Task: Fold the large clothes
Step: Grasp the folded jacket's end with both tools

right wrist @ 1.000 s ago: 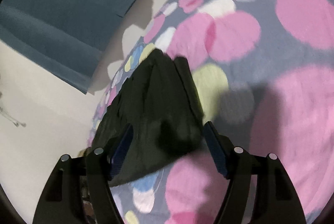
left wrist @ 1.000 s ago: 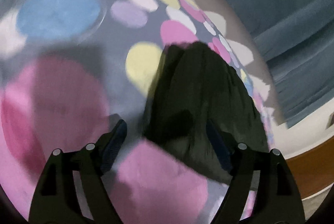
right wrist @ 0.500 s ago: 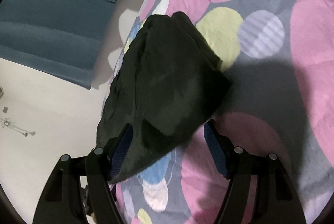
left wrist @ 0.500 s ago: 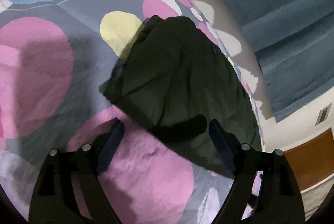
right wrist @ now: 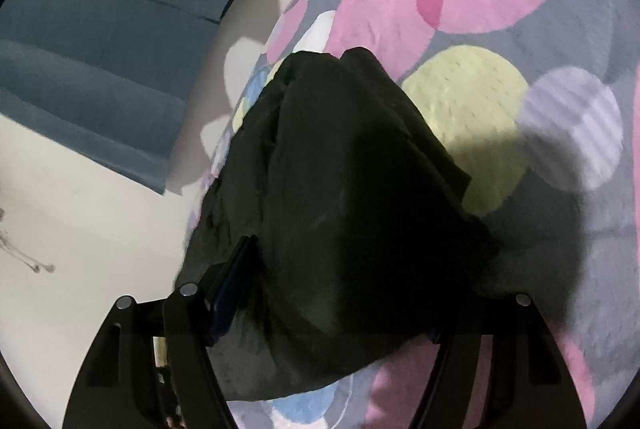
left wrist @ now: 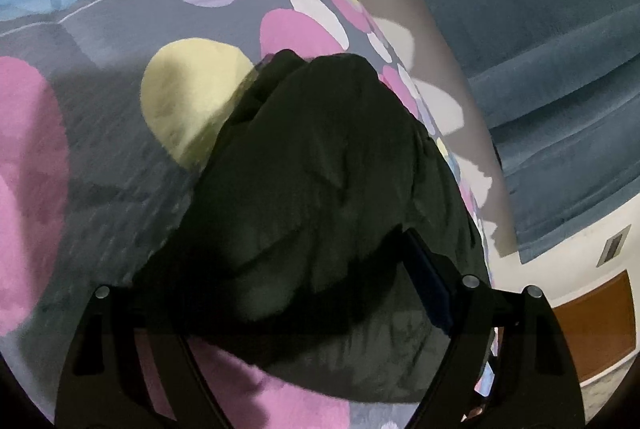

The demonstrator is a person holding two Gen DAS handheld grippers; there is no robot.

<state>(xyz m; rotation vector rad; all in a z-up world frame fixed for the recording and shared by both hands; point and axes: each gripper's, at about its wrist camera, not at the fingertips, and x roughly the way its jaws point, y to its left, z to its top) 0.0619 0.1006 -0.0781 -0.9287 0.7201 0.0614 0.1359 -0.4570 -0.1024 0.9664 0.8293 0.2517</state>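
Item: dark garment (left wrist: pixel 320 197), black to very dark green, matte, lying as a folded or bunched mound on a spotted rug (left wrist: pixel 100 133) of grey ground with pink, yellow, blue and lilac discs. It sits near the rug's far edge, with bare pale floor (right wrist: pixel 80 229) beyond and a blue mat (left wrist: pixel 540 69) well apart on that floor.

Left tongs (left wrist: pixel 276 305): spread wide, straddling the near end of the mound; the right pad shows against the cloth, the left finger is lost in shadow. Nothing is pinched.

Right tongs (right wrist: pixel 332 313): also spread, the near hem lying between the fingers; the left pad (right wrist: pixel 230 293) touches or sits just beside the fabric. No grip yet, as far as can be told.

Handling, by judgement: soft, limp, light to moderate in weight, several layers thick, crumpled rather than crisp. It should not slip much on the pile rug, but layers may slide over one another. Best hold: the near corners or hem, one per tongs, catching all layers together so the stack does not splay when lifted.
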